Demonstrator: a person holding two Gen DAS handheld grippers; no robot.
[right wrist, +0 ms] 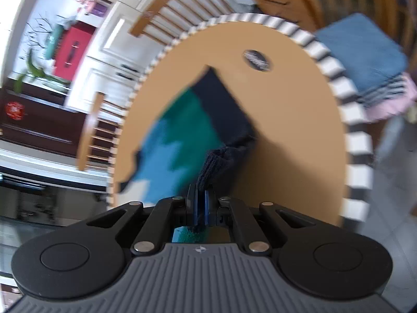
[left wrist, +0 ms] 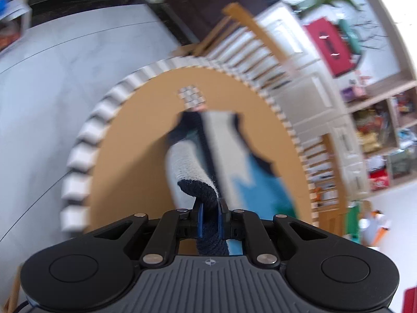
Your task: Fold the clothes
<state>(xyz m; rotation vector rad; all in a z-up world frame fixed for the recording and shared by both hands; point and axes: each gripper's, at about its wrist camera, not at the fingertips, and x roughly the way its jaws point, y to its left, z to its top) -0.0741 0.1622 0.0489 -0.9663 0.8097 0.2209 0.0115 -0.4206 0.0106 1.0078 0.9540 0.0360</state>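
Left gripper (left wrist: 209, 210) pinched tight on navy knit edge of colour-block sweater (left wrist: 224, 151); right gripper (right wrist: 200, 198) likewise clamped on navy edge; garment hangs between them above round wooden table (right wrist: 299, 130); risk: thick knit slips from narrow pinch, uneven pull skews fold

I'm in a home's dining and living space: a round wooden table (left wrist: 135, 135) with a fluted white rim, spindle-backed wooden chairs (left wrist: 250, 41) at its far edge, white panelled cupboards (right wrist: 109, 52), open shelves (left wrist: 378, 130) crammed with packets, and folded towels (right wrist: 365, 60).
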